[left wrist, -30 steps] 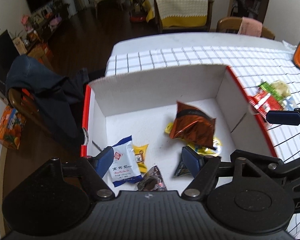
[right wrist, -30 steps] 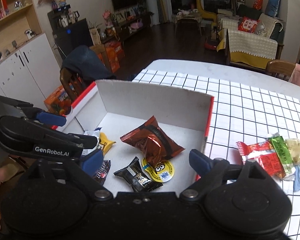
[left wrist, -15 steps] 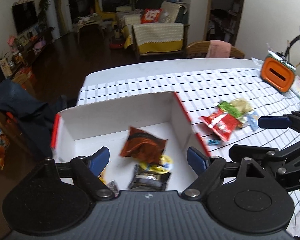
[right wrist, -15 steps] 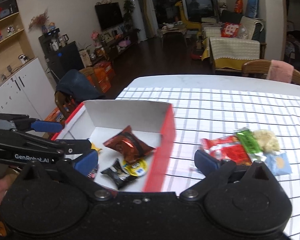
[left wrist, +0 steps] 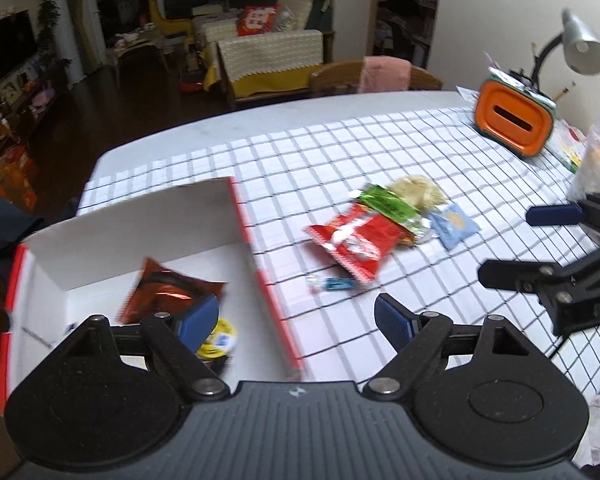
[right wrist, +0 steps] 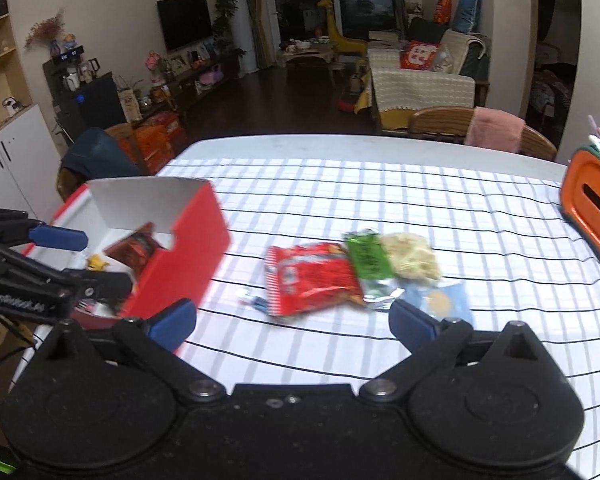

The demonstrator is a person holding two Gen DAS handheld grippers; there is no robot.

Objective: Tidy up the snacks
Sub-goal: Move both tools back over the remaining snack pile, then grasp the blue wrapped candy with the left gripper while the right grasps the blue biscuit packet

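Note:
A red-and-white cardboard box (left wrist: pixel 236 216) (right wrist: pixel 188 236) stands at the table's left end and holds a brown foil packet (left wrist: pixel 168 292) and a yellow round snack (left wrist: pixel 220 338). On the checked cloth right of it lie a red packet (left wrist: pixel 356 240) (right wrist: pixel 308 276), a green packet (left wrist: pixel 386 200) (right wrist: pixel 366 258), a pale cracker bag (right wrist: pixel 412 256), a light blue packet (left wrist: pixel 454 224) (right wrist: pixel 440 300) and a small blue candy (left wrist: pixel 332 283). My left gripper (left wrist: pixel 296 316) is open and empty over the box's right wall. My right gripper (right wrist: pixel 292 320) is open and empty, in front of the red packet.
An orange tissue holder (left wrist: pixel 512 124) (right wrist: pixel 592 216) and a desk lamp (left wrist: pixel 584 44) stand at the table's far right. A clear bag (left wrist: pixel 598 156) sits by them. Wooden chairs (right wrist: pixel 476 132) stand behind the table. A chair draped with dark clothing (right wrist: pixel 96 156) is left of the box.
Both grippers have swung right, from over the box toward the loose snacks on the cloth. Both stay open and empty.

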